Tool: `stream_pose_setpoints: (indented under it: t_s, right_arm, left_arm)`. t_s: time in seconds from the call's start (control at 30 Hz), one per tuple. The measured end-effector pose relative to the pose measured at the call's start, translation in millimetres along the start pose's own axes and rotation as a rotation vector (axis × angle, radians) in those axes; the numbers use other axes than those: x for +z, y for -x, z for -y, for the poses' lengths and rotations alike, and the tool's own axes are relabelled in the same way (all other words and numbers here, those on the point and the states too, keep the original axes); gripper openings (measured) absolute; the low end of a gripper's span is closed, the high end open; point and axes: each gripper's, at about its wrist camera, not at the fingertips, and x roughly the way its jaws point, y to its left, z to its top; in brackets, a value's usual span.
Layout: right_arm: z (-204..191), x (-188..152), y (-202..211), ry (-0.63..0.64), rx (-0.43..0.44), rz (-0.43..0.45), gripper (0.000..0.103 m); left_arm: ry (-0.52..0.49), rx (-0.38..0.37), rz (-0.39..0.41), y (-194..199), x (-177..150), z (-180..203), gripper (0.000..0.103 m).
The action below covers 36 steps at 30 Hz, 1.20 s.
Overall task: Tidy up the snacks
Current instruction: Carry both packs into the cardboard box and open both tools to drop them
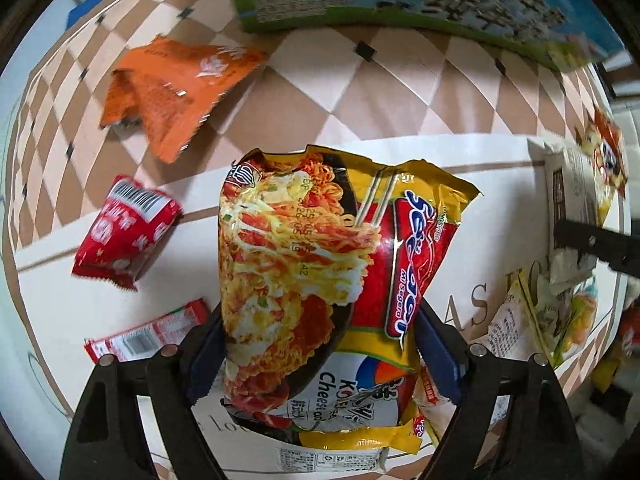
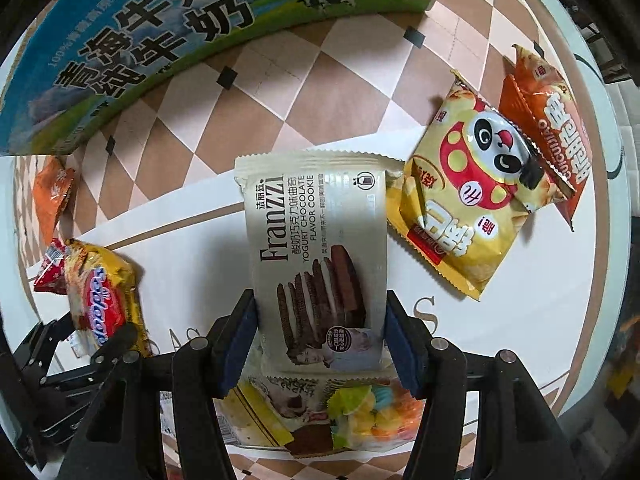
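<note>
Checkered tabletop (image 2: 280, 92) strewn with snacks | my left jaws clamp the noodle packet (image 1: 304, 264) | my right jaws clamp the Franzzi cookie pack (image 2: 320, 256)

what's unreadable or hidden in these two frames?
- Milk carton: left wrist view, top cut off by the frame edge, print blurred.
- Packet under the Franzzi cookie pack: right wrist view, mostly covered by that pack and the right hand-held gripper.
- Orange packet: right wrist view, squeezed at the left rim, label unreadable.
- Instant noodle pack in the left hand-held gripper: covers the tabletop print behind it.
</note>
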Motion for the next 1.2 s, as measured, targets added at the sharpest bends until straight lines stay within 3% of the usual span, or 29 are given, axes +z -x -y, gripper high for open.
stream_pose_setpoints:
  t_s: [0.1,0.33,0.53,0.7,0.8,0.93,1.07,1.2]
  right_arm:
    - [-1.0,-12.3,-1.5,-0.013,-0.015,0.022,0.062]
    - [2.6,-43.5,43.3,-0.002,0.007,0.077,0.062]
    - [0.3,-65.2,94.8,0.034,0.092,0.14,0.062]
    - [-2.6,-65.6,140.1,0.077,0.17,0.183,0.062]
    - [5.2,-60.5,178.6,0.098,0.218,0.202,0.062]
    - [16.1,-32.6,215.2,0.123,0.271,0.223,0.062]
    - [8.3,17.2,236.4,0.149,0.264,0.259,0.062]
    - [0.7,74.8,229.6,0.173,0.235,0.263,0.062]
  left_arm:
    - [0.07,-0.002,0.018,2.8,-7.3,-16.2,0.085]
    - [0.155,-0.014,0.11,37.3,-25.8,-23.1,0.084]
    - [0.182,-0.069,0.215,71.7,-97.1,-15.0,0.084]
    - [0.201,-0.146,0.265,137.3,-119.5,1.8,0.084]
    - [0.214,-0.17,0.268,177.2,-114.3,3.1,0.084]
    - [0.235,-0.18,0.283,200.6,-91.2,1.1,0.084]
    - [0.256,-0.201,0.26,200.1,-53.4,-14.2,0.084]
    - [0.275,-0.236,0.195,178.7,-15.9,-34.7,0.085]
